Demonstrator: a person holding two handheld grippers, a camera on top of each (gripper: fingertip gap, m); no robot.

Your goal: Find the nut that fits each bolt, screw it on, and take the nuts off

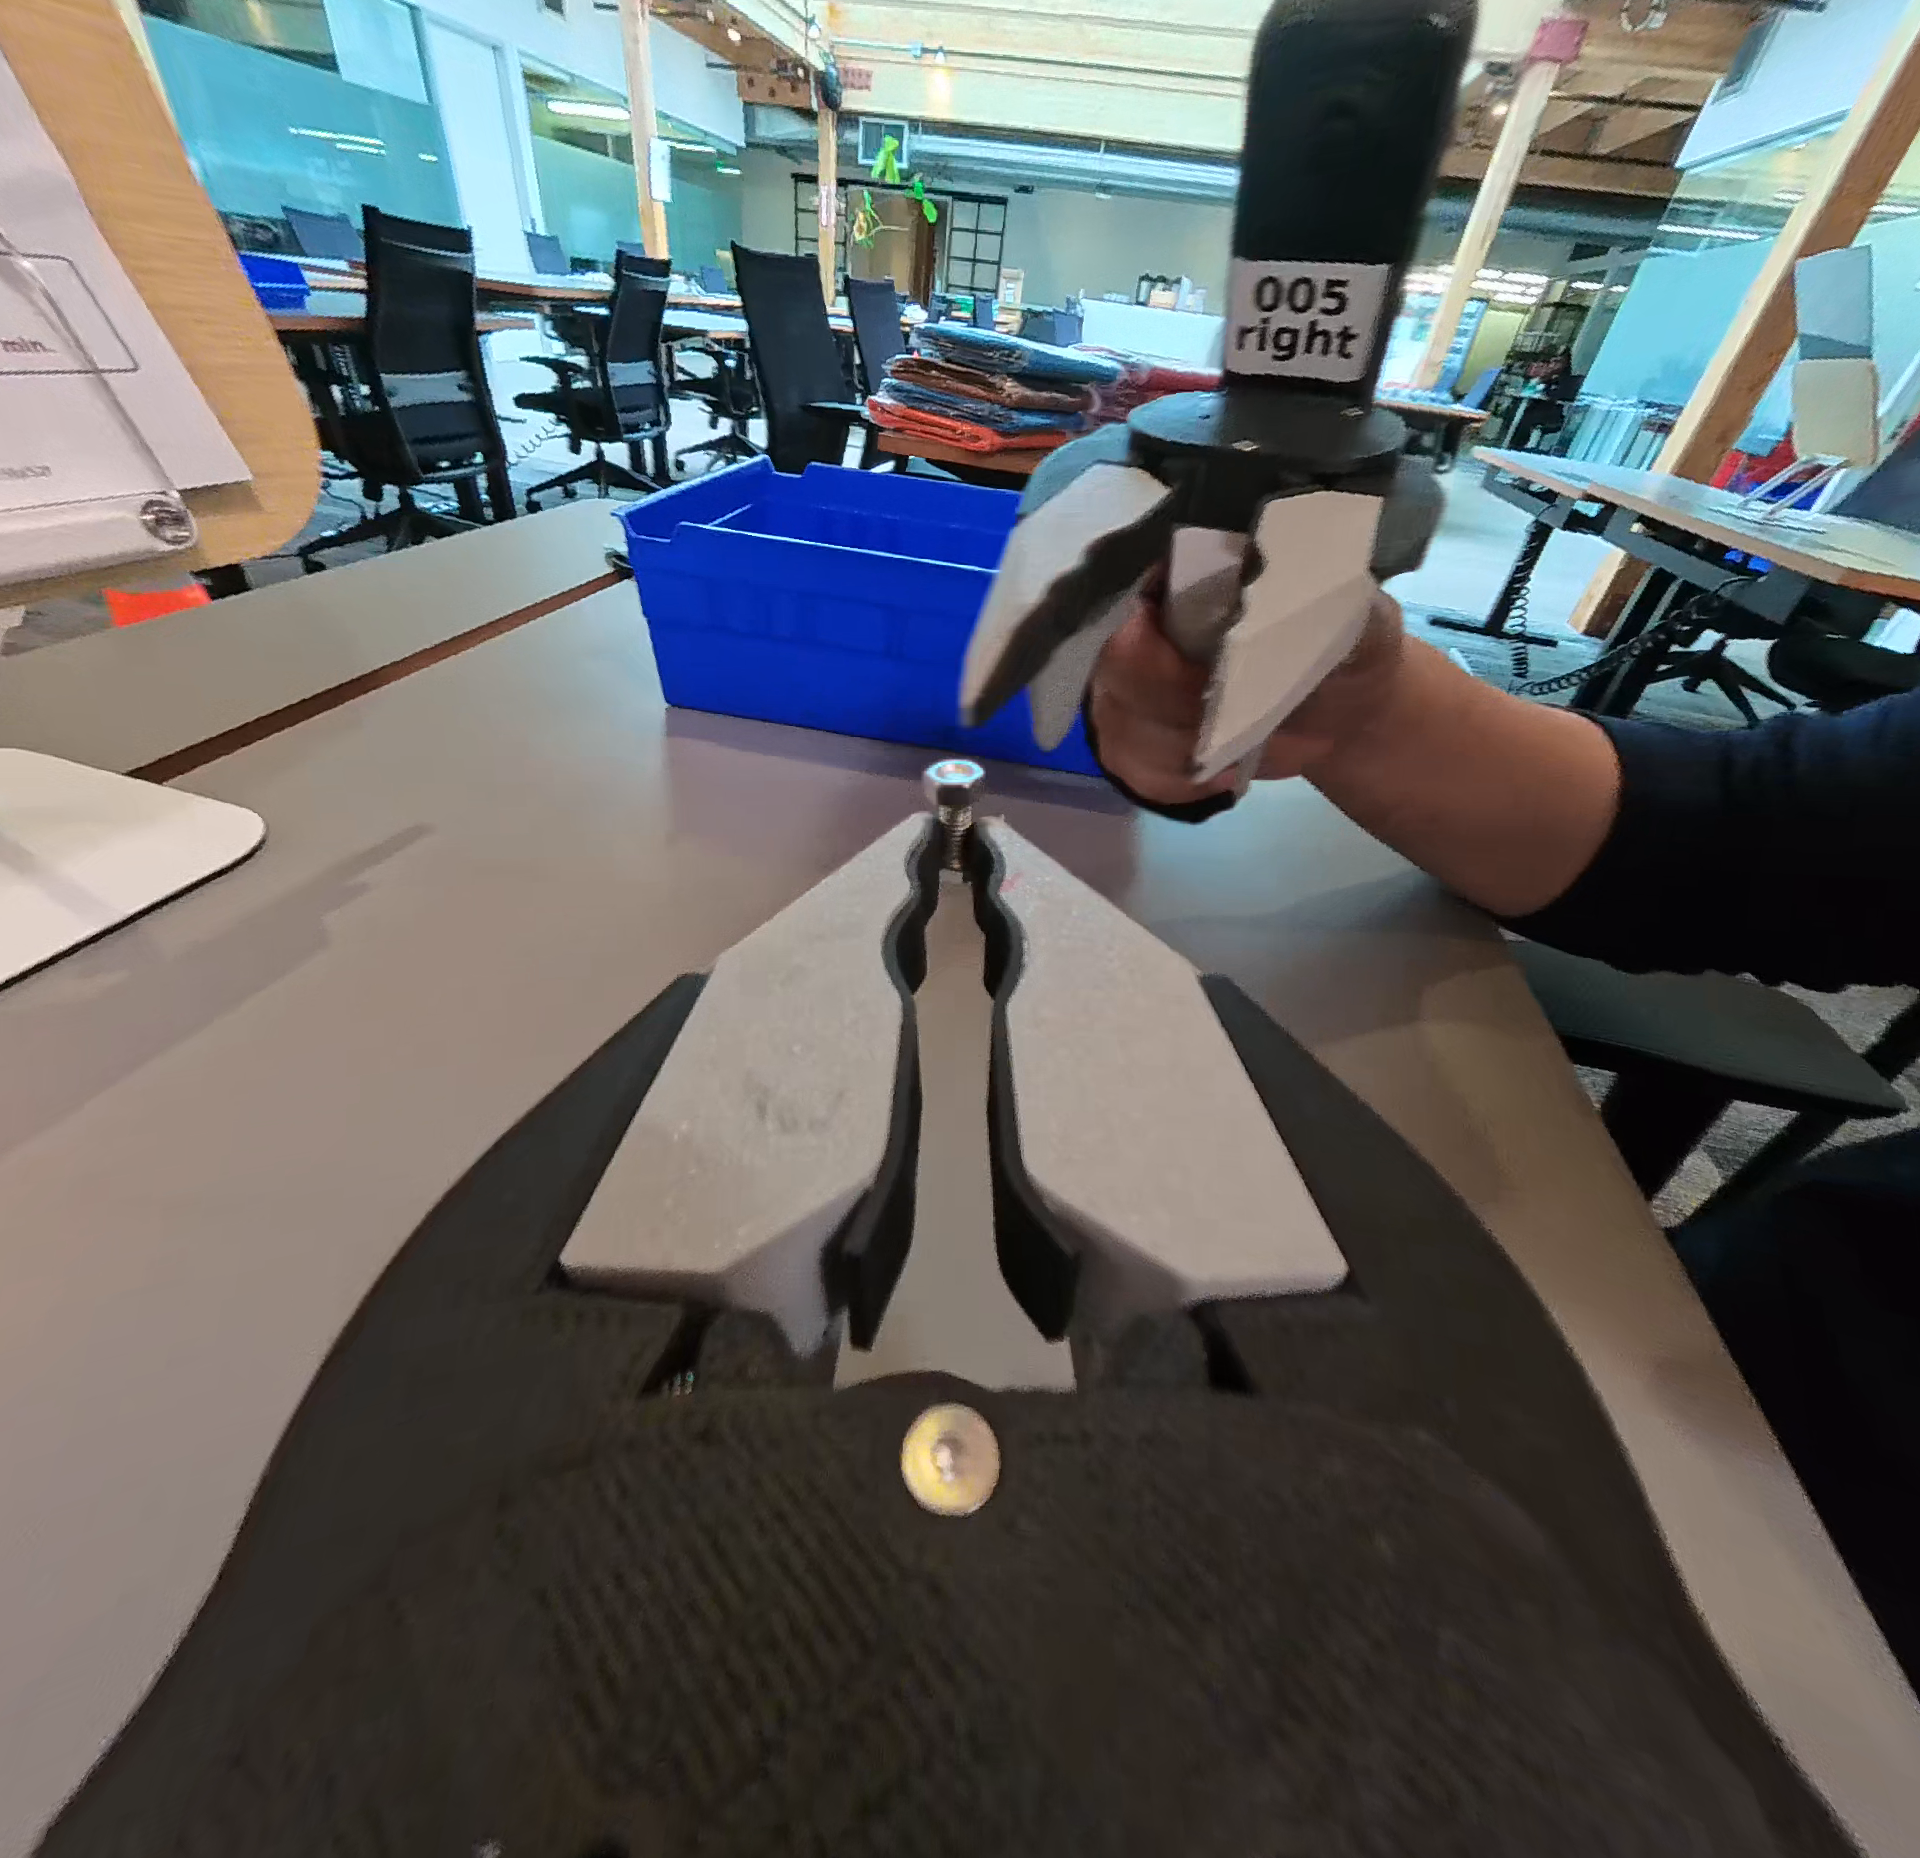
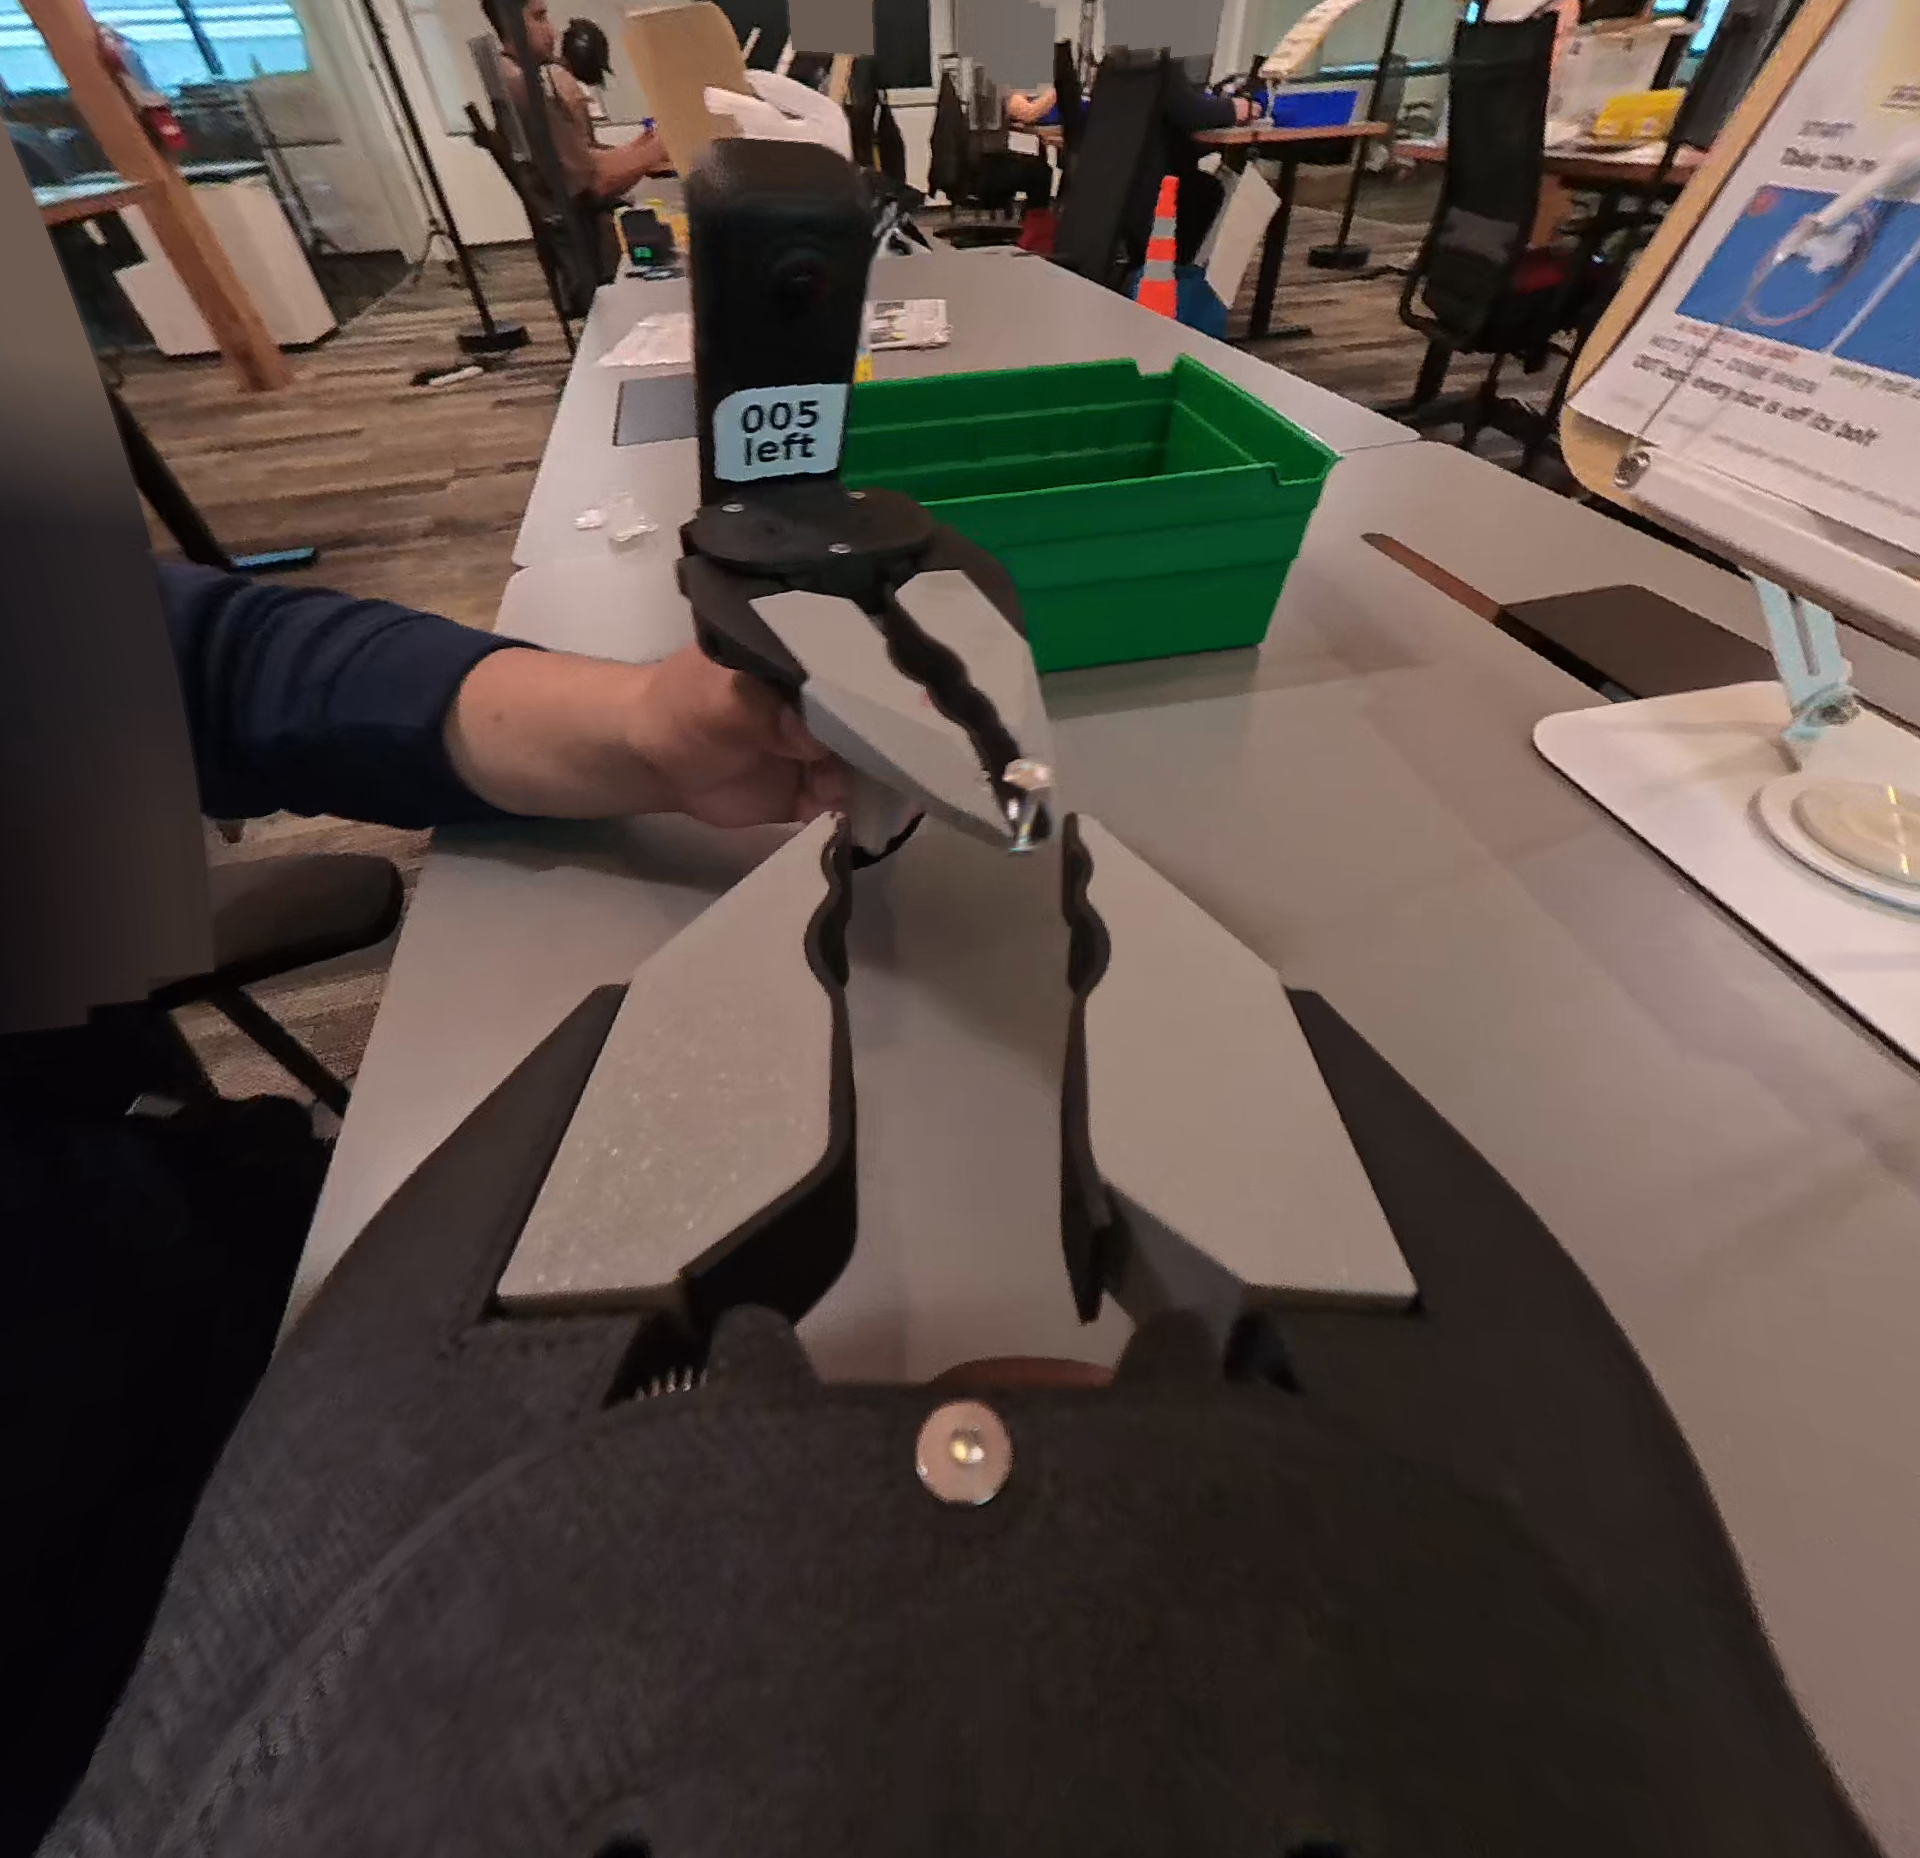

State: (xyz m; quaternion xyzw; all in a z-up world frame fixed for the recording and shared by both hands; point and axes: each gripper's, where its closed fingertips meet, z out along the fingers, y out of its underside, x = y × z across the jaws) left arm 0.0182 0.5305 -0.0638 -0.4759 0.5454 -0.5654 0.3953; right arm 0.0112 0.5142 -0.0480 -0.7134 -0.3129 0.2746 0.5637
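Note:
My left gripper (image 1: pixel 951 840) is shut on the threaded shaft of a small silver bolt (image 1: pixel 953 782) and holds it above the grey table (image 1: pixel 520 873). A hex piece sits at the bolt's outer end; I cannot tell whether it is a nut or the head. In the right wrist view the left gripper (image 2: pixel 1013 821) holds the bolt (image 2: pixel 1027 792) just beyond my right fingertips. My right gripper (image 2: pixel 954 837) is open and empty, its jaws wide apart. It also shows in the left wrist view (image 1: pixel 1086 738), up and to the right of the bolt.
A blue bin (image 1: pixel 810 603) stands on the table behind the bolt. A green bin (image 2: pixel 1091 530) stands behind the left gripper. An instruction board on a white base (image 2: pixel 1683 769) is at the table's side. A person's hand (image 2: pixel 727 748) grips the left gripper. Both grippers' tips are close together, under 4 cm apart.

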